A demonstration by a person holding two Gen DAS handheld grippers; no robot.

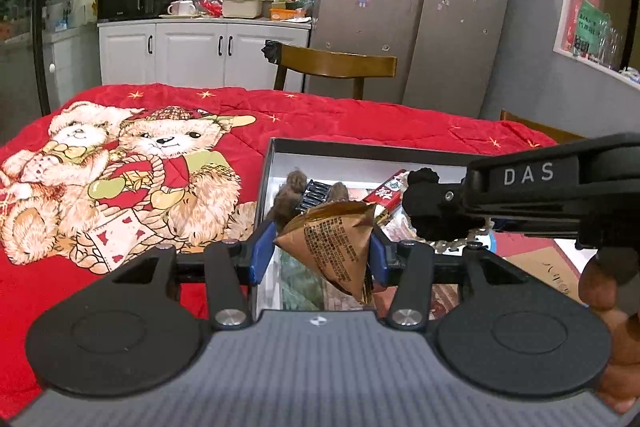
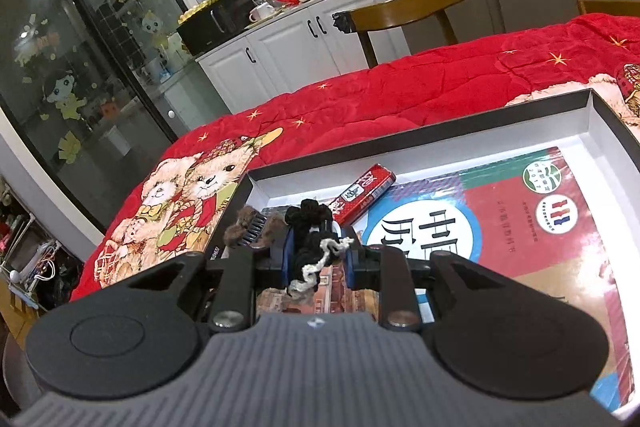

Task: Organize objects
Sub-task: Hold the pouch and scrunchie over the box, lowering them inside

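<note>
My left gripper is shut on a brown triangular snack packet with printed text, held above the near left corner of the open black box. My right gripper is shut on a black knitted piece with a white yarn tail, over the same box. In the left wrist view the right gripper's black body comes in from the right with the black knit at its tip. In the box lie a red pack, a brown furry hair clip and a large printed book.
The box sits on a red quilt with teddy bears. A wooden chair stands behind the table. Beyond it are white cabinets with kitchen clutter and a steel fridge. A hand holds the right gripper.
</note>
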